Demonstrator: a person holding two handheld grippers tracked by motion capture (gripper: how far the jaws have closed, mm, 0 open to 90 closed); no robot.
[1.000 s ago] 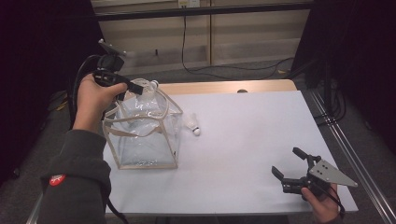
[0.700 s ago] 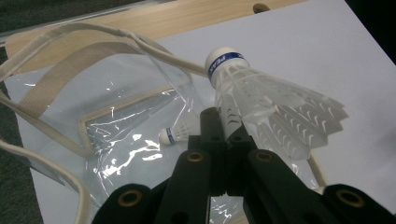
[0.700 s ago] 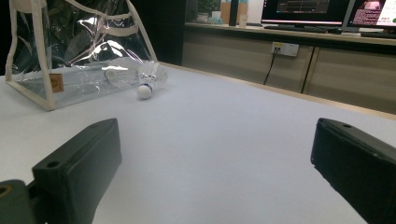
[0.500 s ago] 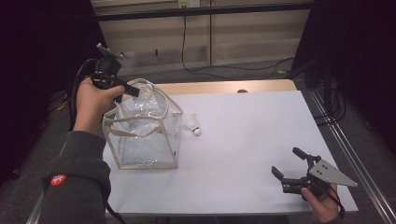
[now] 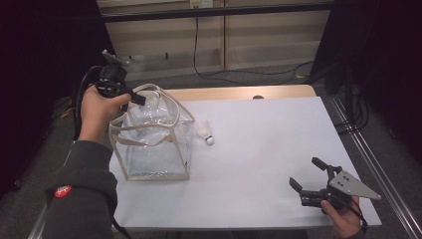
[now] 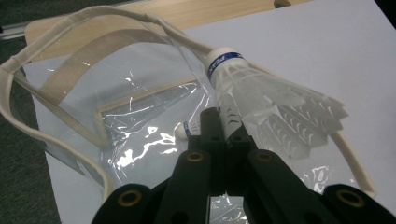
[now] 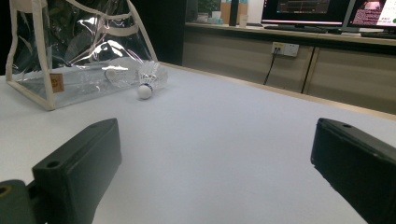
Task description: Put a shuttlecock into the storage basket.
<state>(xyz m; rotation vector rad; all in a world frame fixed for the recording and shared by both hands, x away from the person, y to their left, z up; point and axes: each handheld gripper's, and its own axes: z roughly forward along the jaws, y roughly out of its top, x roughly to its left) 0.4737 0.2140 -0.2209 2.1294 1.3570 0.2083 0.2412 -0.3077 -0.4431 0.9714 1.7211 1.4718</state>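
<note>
My left gripper (image 6: 225, 123) is shut on the feather skirt of a white shuttlecock (image 6: 261, 88) with a blue band round its cork. It hangs over the mouth of a clear plastic bag (image 5: 154, 137) with beige trim. In the high view the left gripper (image 5: 140, 101) sits at the bag's upper left rim. A second shuttlecock (image 6: 181, 131) lies inside the bag. A third shuttlecock (image 5: 206, 133) lies on the white table just right of the bag, and the right gripper view also has this shuttlecock (image 7: 147, 81). My right gripper (image 5: 305, 173) rests open at the near right, nothing between its jaws.
The white table top (image 5: 278, 129) stretches between the bag and the right gripper (image 7: 219, 140). A wooden strip (image 5: 239, 93) runs along its far edge. Cables lie on the floor beyond. A metal rail (image 5: 378, 169) borders the right side.
The left gripper has shifted only slightly above the bag's mouth, still holding the shuttlecock. The right gripper has stayed where it was.
</note>
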